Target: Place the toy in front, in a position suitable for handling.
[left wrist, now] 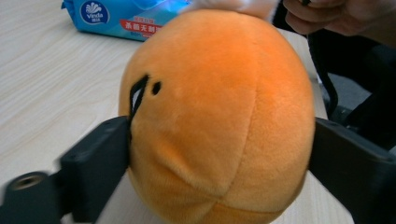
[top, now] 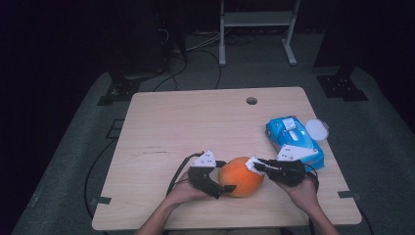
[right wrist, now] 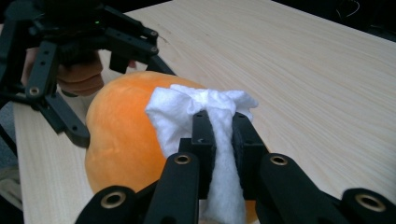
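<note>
The orange plush toy (top: 240, 176) sits near the front edge of the wooden table (top: 195, 122), between the two grippers. The left gripper (left wrist: 219, 154) has its jaws spread wide on either side of the toy; whether the pads actually press into the plush is hard to tell, since the near jaw is blurred and the fabric barely dents. The right gripper (right wrist: 219, 135) is clamped on a white wipe (right wrist: 201, 112), which lies pressed against the top of the toy.

The main risk is that the toy, round and soft, rolls or slides under the wiping push if the left jaws are not truly bracing it, and it lies close enough to the table's front edge to go over. The wipe is pinched in a narrow bunch, so a hard drag across the plush pile could pull it out of the jaws. A blue wipe pack (top: 293, 139) lies just behind the right hand (top: 303, 191), where a backward swing could knock it.
</note>
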`<state>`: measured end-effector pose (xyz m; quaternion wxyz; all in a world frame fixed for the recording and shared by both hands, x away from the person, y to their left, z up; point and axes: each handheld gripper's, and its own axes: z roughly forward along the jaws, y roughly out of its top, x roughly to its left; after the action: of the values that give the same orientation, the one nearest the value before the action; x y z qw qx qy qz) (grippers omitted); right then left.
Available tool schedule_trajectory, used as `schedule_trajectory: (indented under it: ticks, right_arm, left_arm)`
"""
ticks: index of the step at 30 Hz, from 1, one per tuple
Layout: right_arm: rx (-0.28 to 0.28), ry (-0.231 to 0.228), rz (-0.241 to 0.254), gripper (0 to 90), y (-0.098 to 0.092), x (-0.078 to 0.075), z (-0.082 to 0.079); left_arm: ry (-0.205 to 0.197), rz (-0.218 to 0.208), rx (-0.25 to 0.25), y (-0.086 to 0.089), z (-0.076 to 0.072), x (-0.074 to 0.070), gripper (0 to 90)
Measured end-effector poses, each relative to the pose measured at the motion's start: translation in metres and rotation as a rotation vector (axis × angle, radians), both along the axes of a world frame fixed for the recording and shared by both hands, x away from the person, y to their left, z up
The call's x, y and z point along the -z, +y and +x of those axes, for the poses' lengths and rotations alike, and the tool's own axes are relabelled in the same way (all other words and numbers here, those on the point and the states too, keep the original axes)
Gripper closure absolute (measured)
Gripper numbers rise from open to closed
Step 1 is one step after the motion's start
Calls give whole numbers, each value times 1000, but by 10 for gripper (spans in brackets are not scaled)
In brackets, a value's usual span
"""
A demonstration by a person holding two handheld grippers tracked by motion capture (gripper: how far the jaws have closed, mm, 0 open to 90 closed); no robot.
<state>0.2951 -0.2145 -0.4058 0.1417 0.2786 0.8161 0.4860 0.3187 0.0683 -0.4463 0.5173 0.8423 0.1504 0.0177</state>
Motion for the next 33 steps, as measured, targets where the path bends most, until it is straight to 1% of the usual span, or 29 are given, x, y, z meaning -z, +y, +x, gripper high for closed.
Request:
schedule_trajectory:
  ticks: [2, 3, 4, 5, 6, 7, 8, 9, 10, 11, 12, 13, 14, 15, 17, 19, 20, 23, 24, 25, 26, 27, 28, 29, 30, 31, 32, 33]
  right_arm:
    - [10, -2, 0, 811, 0, -1, 2]
    - [15, -3, 8, 811, -1, -2, 2]
    - [23, -5, 19, 812, -2, -4, 1]
    - [20, -8, 39, 812, -3, -7, 0]
    - [0, -1, 68, 813, -2, -9, -2]
    - [-25, -5, 86, 813, 4, -13, -6]
    - [-41, -20, 76, 812, 9, -15, -9]
    - [-61, -44, 59, 812, 19, -17, -13]
    - [-73, -50, 53, 812, 23, -18, -15]
    - [-82, -53, 40, 813, 26, -18, -16]
    - [-82, -55, 38, 812, 27, -18, -16]
    - [-82, -47, 47, 812, 24, -17, -14]
    - [-73, -35, 53, 812, 21, -15, -12]
    - [-59, -34, 48, 812, 17, -13, -10]
    - [-29, -16, 41, 812, 10, -8, -6]
    - [-13, -11, 45, 812, 8, -8, -5]
    - [-13, -18, 48, 812, 10, -10, -7]
    - [-59, -37, 68, 812, 20, -17, -14]
    - [-67, -47, 59, 812, 24, -18, -16]
    - [-65, -58, 38, 812, 26, -18, -17]
    - [-66, -57, 36, 812, 25, -17, -16]
    - [-64, -43, 42, 812, 23, -15, -14]
    - [-53, -41, 34, 812, 19, -12, -12]
    - [-40, -39, 31, 812, 16, -11, -11]
    - [-21, -36, 35, 813, 12, -9, -9]
    - [-2, -29, 46, 812, 6, -8, -7]
    - [6, -22, 53, 813, 3, -8, -6]
    - [13, -10, 69, 812, 1, -7, -4]
  left_arm:
    - [-47, -9, -12, 0, -4, -7, 207]
    - [-63, -21, -15, 1, -6, -12, 236]
    - [-71, -40, -14, 2, -7, -18, 264]
    - [-79, -55, -13, 2, -9, -23, 287]
    - [-92, -47, -11, 0, -10, -30, 300]
    - [-97, -42, -8, -1, -12, -32, 309]
    - [-116, -24, -1, -3, -15, -34, 314]
    - [-126, -13, 4, -3, -16, -34, 325]
    - [-129, -4, 8, -2, -17, -33, 331]
    - [-124, -6, 6, 0, -17, -33, 339]
    - [-118, -9, 3, 2, -15, -33, 345]
    - [-107, -16, -6, 3, -15, -33, 347]
    - [-101, -17, -14, 4, -14, -33, 347]
    - [-89, -24, -24, 2, -13, -31, 346]
    - [-80, -26, -34, 0, -13, -30, 337]
    - [-73, -32, -48, -3, -12, -29, 329]
    - [-72, -35, -56, -5, -12, -29, 325]
    - [-64, -40, -77, -6, -12, -28, 319]
    - [-64, -36, -78, -6, -12, -28, 310]
    - [-64, -38, -77, -5, -12, -27, 287]
    - [-66, -50, -71, -4, -12, -26, 258]
    - [-57, -65, -55, -3, -10, -25, 201]
    - [-51, -74, -47, -2, -9, -24, 150]
    - [-50, -69, -45, -2, -7, -22, 106]
    - [-45, -47, -45, -2, -5, -19, 74]
    - [-36, -38, -44, -3, -4, -16, 61]
    - [-25, -24, -41, -6, -3, -12, 61]
    - [-20, -23, -35, -7, -3, -10, 70]
